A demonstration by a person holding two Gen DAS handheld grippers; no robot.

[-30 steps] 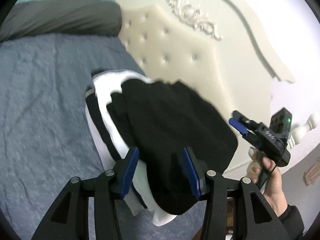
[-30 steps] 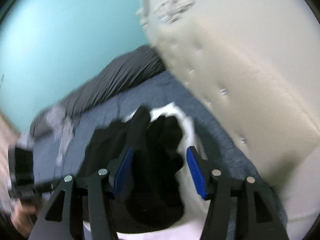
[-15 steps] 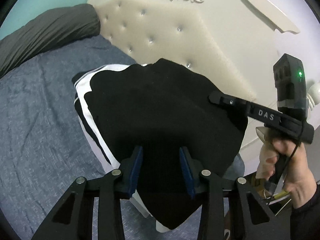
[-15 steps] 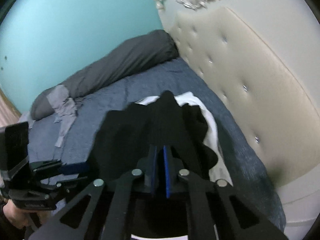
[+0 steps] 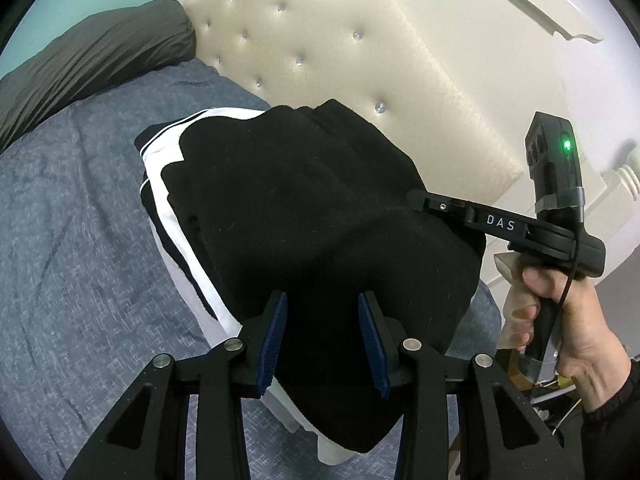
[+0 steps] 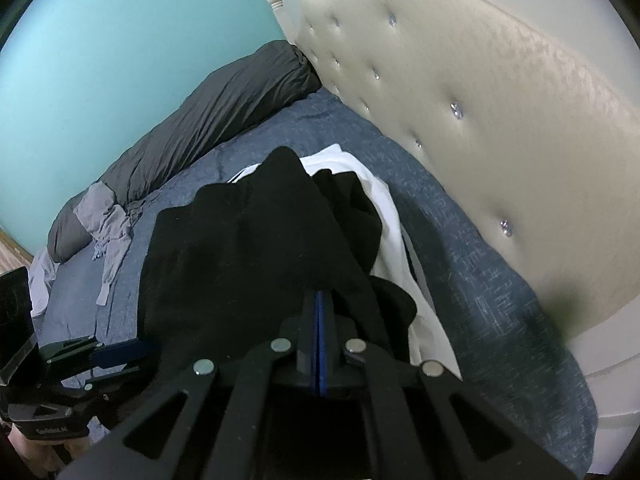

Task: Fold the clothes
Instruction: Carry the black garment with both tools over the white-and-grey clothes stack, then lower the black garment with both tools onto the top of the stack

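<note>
A black garment (image 5: 320,200) lies spread over a folded black-and-white pile (image 5: 160,168) on the bed. My left gripper (image 5: 325,342) is at its near edge, with a thick fold of the black cloth filling the gap between the blue pads, which press on it. My right gripper (image 6: 320,308) is shut on the black garment's (image 6: 240,248) edge, with cloth draped over its fingers. In the left wrist view the right gripper (image 5: 416,202) pinches the cloth's right side, held by a hand (image 5: 568,320). The left gripper (image 6: 116,360) shows at the lower left of the right wrist view.
The bed has a blue-grey cover (image 5: 80,260). A dark grey rolled duvet (image 5: 92,60) lies along the teal wall. A cream tufted headboard (image 5: 360,60) stands close behind the pile. A white garment (image 6: 384,220) lies under the black one, and a light grey garment (image 6: 108,236) lies further along the bed.
The right gripper's jaws went from wide apart to shut on the black cloth. The left jaws narrowed onto the fold. Both grippers sank, and the black garment now covers the pile.
</note>
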